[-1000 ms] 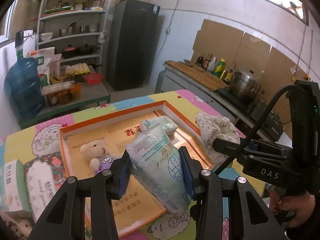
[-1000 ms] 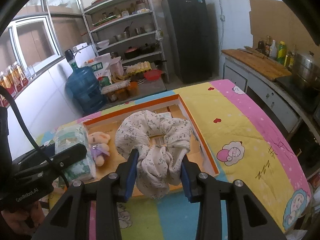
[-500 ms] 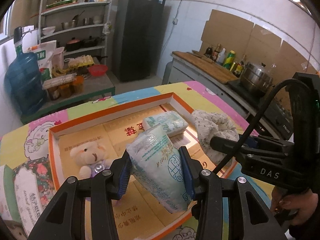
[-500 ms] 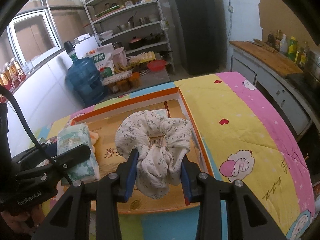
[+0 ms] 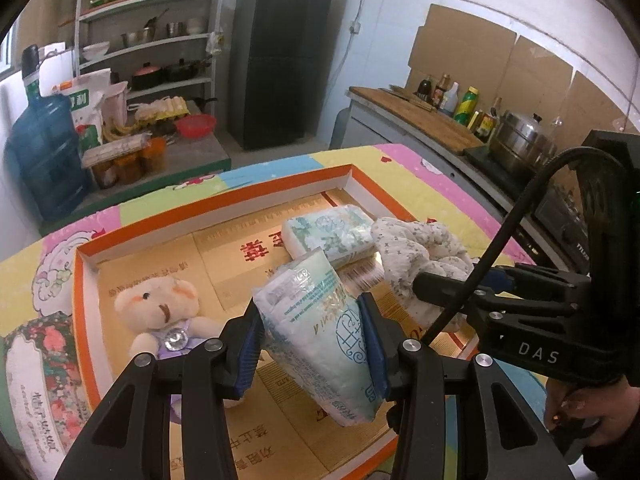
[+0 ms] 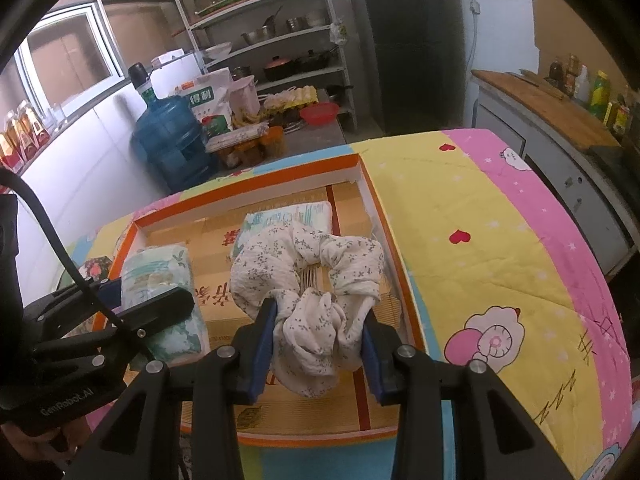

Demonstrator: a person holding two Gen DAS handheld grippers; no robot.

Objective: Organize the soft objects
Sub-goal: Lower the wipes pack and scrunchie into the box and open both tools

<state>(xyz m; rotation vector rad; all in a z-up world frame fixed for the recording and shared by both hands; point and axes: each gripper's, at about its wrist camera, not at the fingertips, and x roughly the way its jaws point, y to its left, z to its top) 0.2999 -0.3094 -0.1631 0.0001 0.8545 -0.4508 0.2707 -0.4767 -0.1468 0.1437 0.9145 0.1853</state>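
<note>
1. Crinkly plastic film is what is pinched between the blue pads of the left gripper: a soft tissue pack is grasped at mid-frame in the left wrist view, its lower end hanging free below the jaws. The slick wrap could slide out if the pads are eased too early, and the pack could then tip onto the box's near edge.

2. Thin floral cotton is clamped by the right gripper: a gathered scrunchie, ring-shaped and puffy, is held by its bunched tail at the centre of the right wrist view. On release, the limp fabric could catch on a pad and be dragged along.

3. The two tools are seen close together over the box, so a cable or finger could be knocked.

4. Below, a shallow cardboard box with an orange rim is seen, flat-floored. A plush bear lies at lower left and a second tissue pack at upper centre, so free floor is limited.

5. A quilted cartoon-print cloth is spread under everything.
</note>
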